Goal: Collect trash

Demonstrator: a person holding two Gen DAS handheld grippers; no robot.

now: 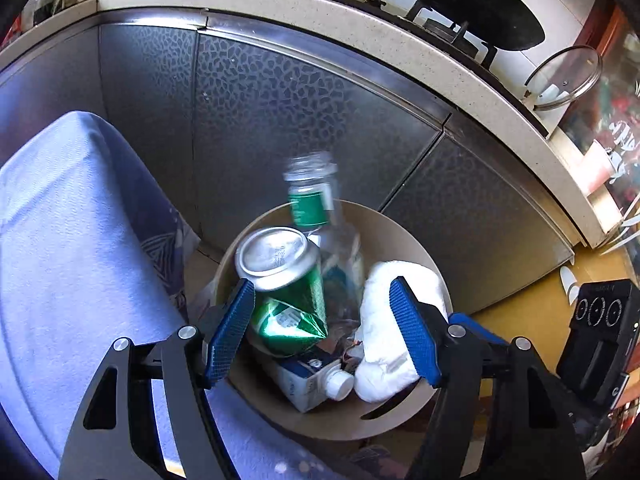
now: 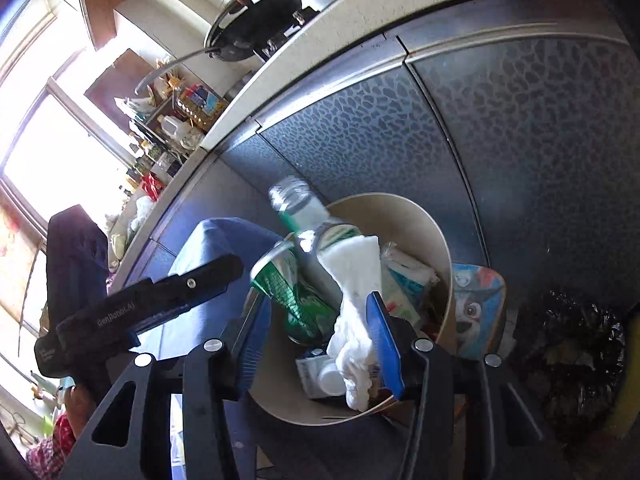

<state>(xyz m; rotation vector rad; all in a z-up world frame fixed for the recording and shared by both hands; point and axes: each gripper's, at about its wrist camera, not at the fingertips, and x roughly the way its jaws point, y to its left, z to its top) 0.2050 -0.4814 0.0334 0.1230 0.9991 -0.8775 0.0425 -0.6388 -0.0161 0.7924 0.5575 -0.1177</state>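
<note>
Both pairs of fingers stand open over the bin (image 1: 400, 236), the left gripper (image 1: 324, 328) above the crushed green can (image 1: 286, 292) and the right gripper (image 2: 316, 344) beside the white tissue (image 2: 356, 312). Keep them apart and lift clear so nothing snags.

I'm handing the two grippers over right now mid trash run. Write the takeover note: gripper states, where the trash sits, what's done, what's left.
Left gripper: open, nothing pinched, above the round beige bin.
Right gripper: open; the crumpled white paper wad hangs by its blue pad; whether they touch is unclear.
In the bin: dented green aluminium can, clear plastic bottle with green label sticking above the rim, small white carton with screw cap, the paper wad.
Done: these four are at the bin.
Left: confirm the wad drops clear, then look for more trash; none shows outside the bin here.
</note>
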